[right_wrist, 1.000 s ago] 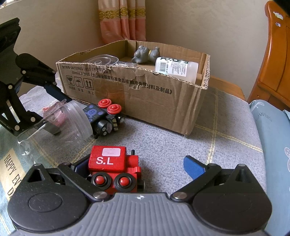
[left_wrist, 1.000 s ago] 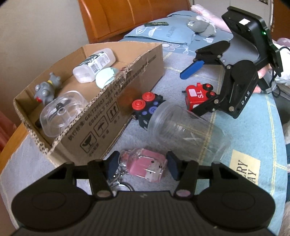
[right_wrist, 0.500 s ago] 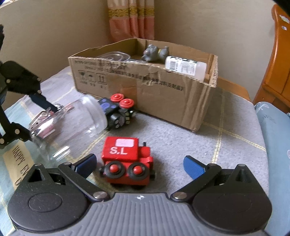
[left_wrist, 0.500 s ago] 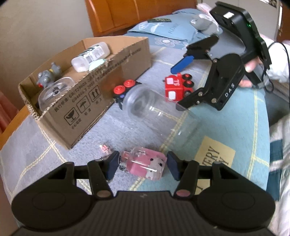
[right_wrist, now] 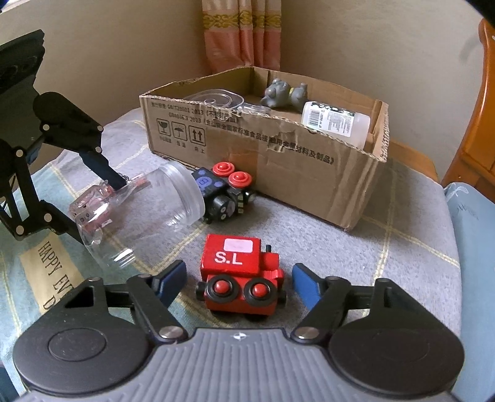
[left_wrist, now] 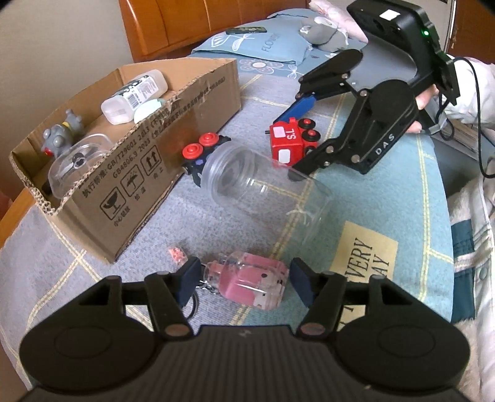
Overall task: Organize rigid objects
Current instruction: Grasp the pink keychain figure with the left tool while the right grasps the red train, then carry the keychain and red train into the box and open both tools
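A pink keychain charm [left_wrist: 250, 283] lies on the blanket between the open fingers of my left gripper [left_wrist: 243, 283], untouched by either pad; it also shows in the right wrist view [right_wrist: 92, 204]. A red toy train [right_wrist: 239, 273] marked "S.L" sits between the open fingers of my right gripper [right_wrist: 239, 283], with gaps on both sides; it also shows in the left wrist view [left_wrist: 292, 140]. A clear plastic jar [left_wrist: 263, 191] lies on its side between the two grippers. A black toy with red knobs [right_wrist: 224, 193] lies against the cardboard box [right_wrist: 278, 160].
The box holds a grey figure [right_wrist: 283, 92], a white bottle [right_wrist: 335, 122] and a clear lid [right_wrist: 213, 99]. A wooden headboard [left_wrist: 201, 21] and a pillow [left_wrist: 263, 43] are behind the box. A yellow printed patch [left_wrist: 365, 256] is on the blanket.
The right gripper has narrowed around the red train. The left gripper has come back closer to the box and jar, the pink charm staying between its fingers.
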